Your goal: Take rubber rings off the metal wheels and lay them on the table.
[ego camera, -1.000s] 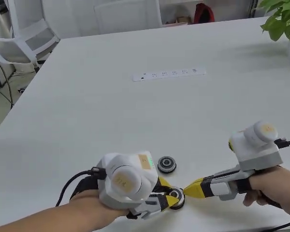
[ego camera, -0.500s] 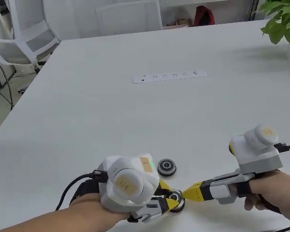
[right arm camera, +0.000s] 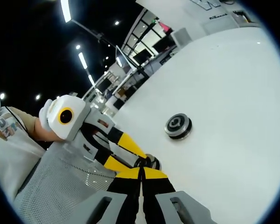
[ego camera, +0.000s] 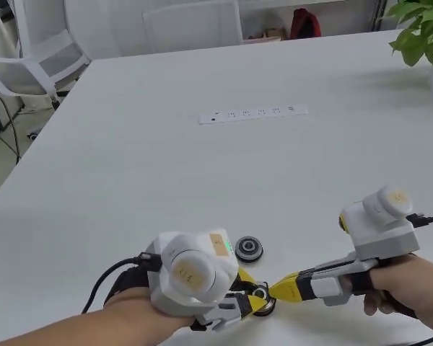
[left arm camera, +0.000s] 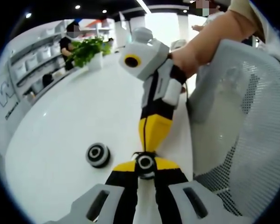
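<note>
Left gripper view, left hand-held gripper point(left arm camera: 145, 166) clamping round metal wheel point(left arm camera: 145, 161), right hand-held gripper point(right arm camera: 141, 171) closed

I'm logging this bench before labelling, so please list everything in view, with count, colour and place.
table: one, white, under everything
power strip: one, white, mid-table
loose wheel: one, metal with black ring, lying beyond the grippers
held wheel: one, same colours, clamped near the table's near edge
plant: one, green, far right corner
chairs: at least two, white, beyond the far edge
left gripper: white and yellow, shut on held wheel
right gripper: white and yellow, jaws together at the held wheel
hands: two, one holding each gripper
</note>
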Motion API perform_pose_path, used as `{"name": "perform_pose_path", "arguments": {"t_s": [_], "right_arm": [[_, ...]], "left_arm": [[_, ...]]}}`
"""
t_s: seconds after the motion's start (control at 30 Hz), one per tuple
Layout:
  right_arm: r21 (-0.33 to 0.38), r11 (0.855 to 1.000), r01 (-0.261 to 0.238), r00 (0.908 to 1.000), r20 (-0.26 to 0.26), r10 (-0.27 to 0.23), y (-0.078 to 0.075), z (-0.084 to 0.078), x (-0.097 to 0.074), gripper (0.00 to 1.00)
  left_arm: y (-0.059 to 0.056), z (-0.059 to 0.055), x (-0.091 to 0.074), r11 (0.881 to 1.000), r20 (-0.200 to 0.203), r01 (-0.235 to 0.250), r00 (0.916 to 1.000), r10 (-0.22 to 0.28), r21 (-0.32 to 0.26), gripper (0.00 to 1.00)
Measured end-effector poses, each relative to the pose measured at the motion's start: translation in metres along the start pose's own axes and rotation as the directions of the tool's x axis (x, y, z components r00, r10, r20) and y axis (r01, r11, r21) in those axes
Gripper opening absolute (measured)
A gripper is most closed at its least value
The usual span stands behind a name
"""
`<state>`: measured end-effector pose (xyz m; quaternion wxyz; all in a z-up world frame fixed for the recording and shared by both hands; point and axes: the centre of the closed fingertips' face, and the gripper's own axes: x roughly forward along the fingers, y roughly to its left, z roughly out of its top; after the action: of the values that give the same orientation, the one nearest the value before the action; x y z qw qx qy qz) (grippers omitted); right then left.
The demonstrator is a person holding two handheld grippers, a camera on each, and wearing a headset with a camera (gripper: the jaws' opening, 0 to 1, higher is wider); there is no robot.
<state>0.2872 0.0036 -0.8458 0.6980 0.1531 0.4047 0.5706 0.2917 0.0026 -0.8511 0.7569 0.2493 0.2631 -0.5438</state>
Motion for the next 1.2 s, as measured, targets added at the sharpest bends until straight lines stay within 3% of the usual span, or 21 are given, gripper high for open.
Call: {"name": "perform_pose_path", "arguments": {"t_s": [0.23, 0.27, 0.3, 0.33, 0.47, 0.63, 1.0, 1.2], "right_arm": [[-0.003, 1.0, -0.028, 0.9996, -0.001, 0.028, 0.005, 0.001, 0.002, 0.0], [0.0, 0.991, -0.136, 0.9907, 0.004, 0.136, 0.024, 0.002, 0.004, 0.0], [0.012, 0.996, -0.089, 0.996, 0.007, 0.089, 0.021, 0.001, 0.008, 0.0], [-0.042, 0.997, -0.064, 0.9979, -0.013, 0.064, 0.016, 0.0, 0.007, 0.0], [-0.03, 0.997, -0.068, 0.9977, 0.005, 0.068, 0.014, 0.0, 0.007, 0.0], [-0.047, 0.998, -0.03, 0.9978, 0.058, 0.033, 0.007, 0.01, 0.002, 0.0], [-0.09, 0.996, 0.006, 0.9994, 0.034, -0.003, 0.006, 0.006, 0.0, 0.0], [-0.09, 0.996, -0.003, 0.9995, 0.032, 0.006, 0.008, 0.006, 0.0, 0.0]], "left_arm": [[0.0, 0.0, 0.0, 1.0, 0.003, -0.001, 1.0, 0.001, -0.003, 0.12], [0.0, 0.0, 0.0, 1.0, 0.005, -0.004, 1.0, 0.004, -0.004, 0.12], [0.0, 0.0, 0.0, 1.0, 0.004, -0.004, 1.0, 0.004, -0.004, 0.12], [0.001, 0.0, 0.0, 1.0, 0.007, -0.004, 1.0, 0.004, -0.006, 0.12], [0.001, 0.001, 0.001, 1.0, 0.01, -0.003, 0.9999, 0.003, -0.009, 0.13], [0.001, 0.001, 0.001, 1.0, 0.015, -0.003, 0.9999, 0.003, -0.008, 0.13], [0.0, 0.002, 0.002, 1.0, 0.029, 0.003, 0.9996, -0.002, -0.007, 0.13], [0.0, 0.002, 0.002, 1.0, 0.029, 0.011, 0.9995, -0.011, -0.003, 0.14]]}}
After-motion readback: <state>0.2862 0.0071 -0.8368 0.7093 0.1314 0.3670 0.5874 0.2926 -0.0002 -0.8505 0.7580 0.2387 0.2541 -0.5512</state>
